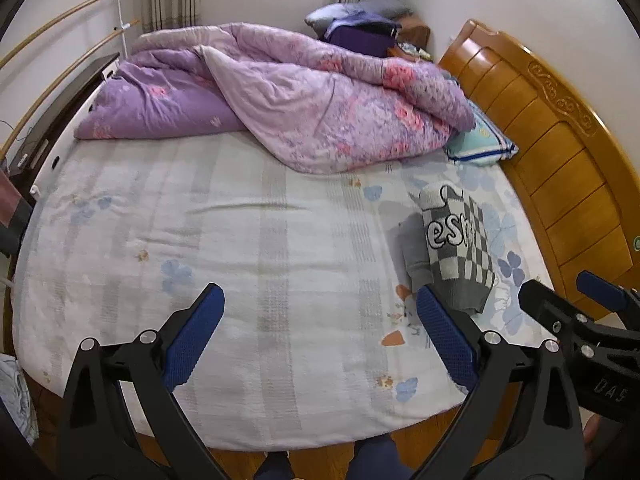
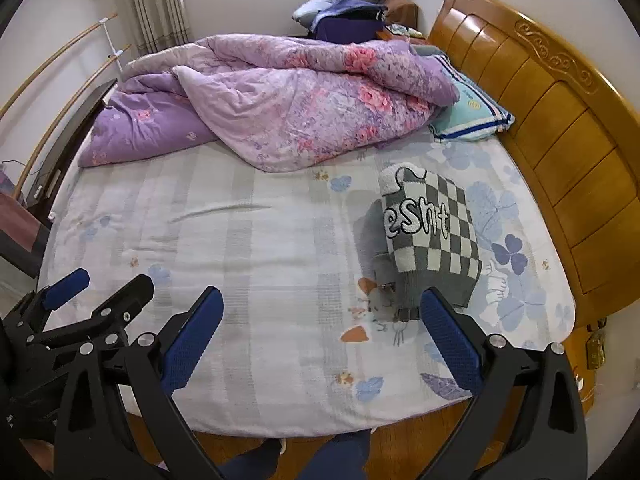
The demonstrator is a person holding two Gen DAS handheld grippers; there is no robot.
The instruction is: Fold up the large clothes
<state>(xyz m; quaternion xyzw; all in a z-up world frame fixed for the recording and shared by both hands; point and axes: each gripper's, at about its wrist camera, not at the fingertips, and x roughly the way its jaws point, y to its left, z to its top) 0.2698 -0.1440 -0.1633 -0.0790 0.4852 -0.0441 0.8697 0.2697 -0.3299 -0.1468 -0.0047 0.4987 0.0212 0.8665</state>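
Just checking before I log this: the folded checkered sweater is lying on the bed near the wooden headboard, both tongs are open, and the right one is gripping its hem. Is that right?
Not quite. The right tongs grip nothing: the right wrist view shows them open above the sheet, short of the checkered sweater. The rest holds: it lies folded on the bed near the wooden headboard, and the left tongs are open too.

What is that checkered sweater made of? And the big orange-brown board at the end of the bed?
The folded grey-and-white checkered sweater looks like thick, fuzzy knitted yarn: the surface is nubbly and the bottom edge is ribbed. Wool or acrylic, I can't tell. The orange-brown headboard looks like varnished wood: it shines, has plank lines and a carved scroll on top.
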